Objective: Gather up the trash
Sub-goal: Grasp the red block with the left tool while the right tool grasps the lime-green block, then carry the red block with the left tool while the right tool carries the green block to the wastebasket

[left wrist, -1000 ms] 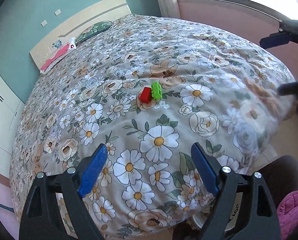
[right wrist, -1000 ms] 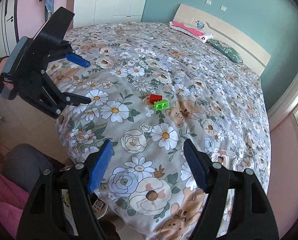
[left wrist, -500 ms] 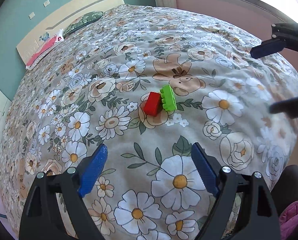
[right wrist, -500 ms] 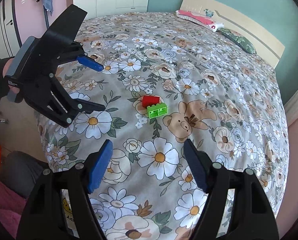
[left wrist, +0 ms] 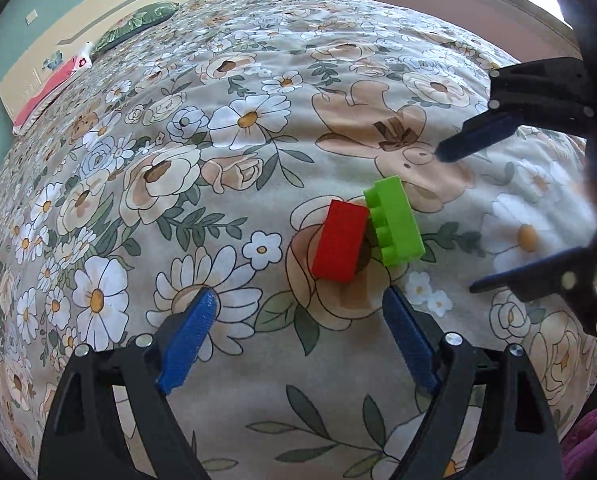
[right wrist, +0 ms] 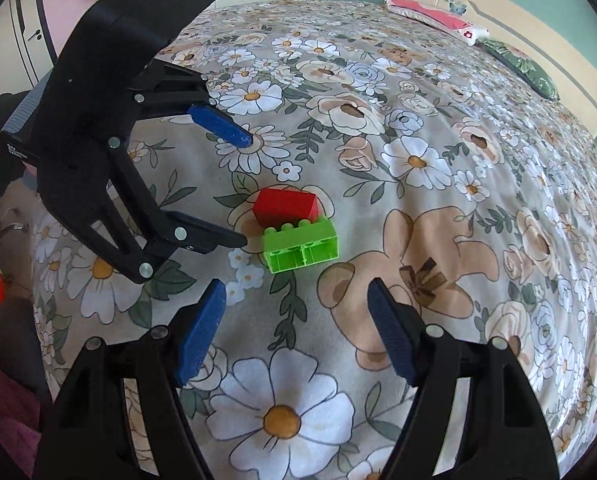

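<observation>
A big bed fills the room, covered by a soft flowery quilt [left wrist: 226,184] with white daisies, tan roses and little bear pictures. At the far end stands a pale wooden headboard [right wrist: 538,28] against a blue-green wall. A pink pillow [right wrist: 430,14] and a dark green leafy pillow [right wrist: 526,66] lie next to it.

Two black plastic grippers with blue finger pads hang over the quilt, both tipped downward. The left gripper [left wrist: 298,304] has its jaws wide apart with nothing between them. In the right wrist view it [right wrist: 244,188] sits just left of the blocks. The right gripper [right wrist: 296,296] also has its jaws apart and empty. In the left wrist view it [left wrist: 456,220] sits just right of the blocks.

Two small toy blocks lie in the middle of the quilt, touching each other. The red plastic block [left wrist: 340,246] lies beside the bright green plastic block [left wrist: 396,220], which has round bumps on one side. No gripper touches them.
</observation>
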Tool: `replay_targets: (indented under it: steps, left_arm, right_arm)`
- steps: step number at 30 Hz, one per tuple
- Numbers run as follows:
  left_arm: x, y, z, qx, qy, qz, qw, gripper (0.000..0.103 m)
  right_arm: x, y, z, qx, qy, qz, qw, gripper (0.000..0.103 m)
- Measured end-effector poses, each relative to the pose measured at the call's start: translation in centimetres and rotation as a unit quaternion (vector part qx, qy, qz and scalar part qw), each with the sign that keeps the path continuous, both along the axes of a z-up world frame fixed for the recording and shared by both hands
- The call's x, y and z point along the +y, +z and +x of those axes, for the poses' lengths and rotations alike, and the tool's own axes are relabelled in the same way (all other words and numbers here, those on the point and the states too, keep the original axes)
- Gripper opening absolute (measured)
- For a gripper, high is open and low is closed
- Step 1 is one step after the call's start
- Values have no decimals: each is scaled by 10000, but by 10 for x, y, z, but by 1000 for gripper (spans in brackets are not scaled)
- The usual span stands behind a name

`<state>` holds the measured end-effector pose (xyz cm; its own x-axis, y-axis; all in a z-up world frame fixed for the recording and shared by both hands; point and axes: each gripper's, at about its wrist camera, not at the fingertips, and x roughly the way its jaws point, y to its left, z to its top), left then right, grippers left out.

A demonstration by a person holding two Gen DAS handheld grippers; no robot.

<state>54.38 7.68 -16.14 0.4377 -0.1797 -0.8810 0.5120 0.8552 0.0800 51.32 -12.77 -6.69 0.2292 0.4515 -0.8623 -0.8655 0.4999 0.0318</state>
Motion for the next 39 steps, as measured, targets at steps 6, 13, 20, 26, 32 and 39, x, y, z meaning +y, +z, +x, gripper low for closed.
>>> replay_targets:
  steps: [6,13,20,26,32,39]
  left_arm:
    - [-4,-4,14,-8,-261,-236,9994,85]
    - [-4,-6,29,102,-342,-445,9984,66]
    - [-10,-9,30,228,-439,-600,9970,42]
    - [-17,-7,28,256,-309,-580,9975,22]
    - [-19,-1,25,192,-60,-479,9986,22]
    - [-23,29,7,12,79,-342,9994,22]
  right_arm:
    - [9,-14,16,-8,357,68,9993,73]
    - [19,-23,32,-23,611,49,9981,72]
    - [16,-29,50,297,603,155,9976,46]
    - [9,-26,47,297,489,264,9980,46]
    - [0,-16,45,221,257,303,9990,46]
    - [-10,17,32,-58,81,296,9995,46]
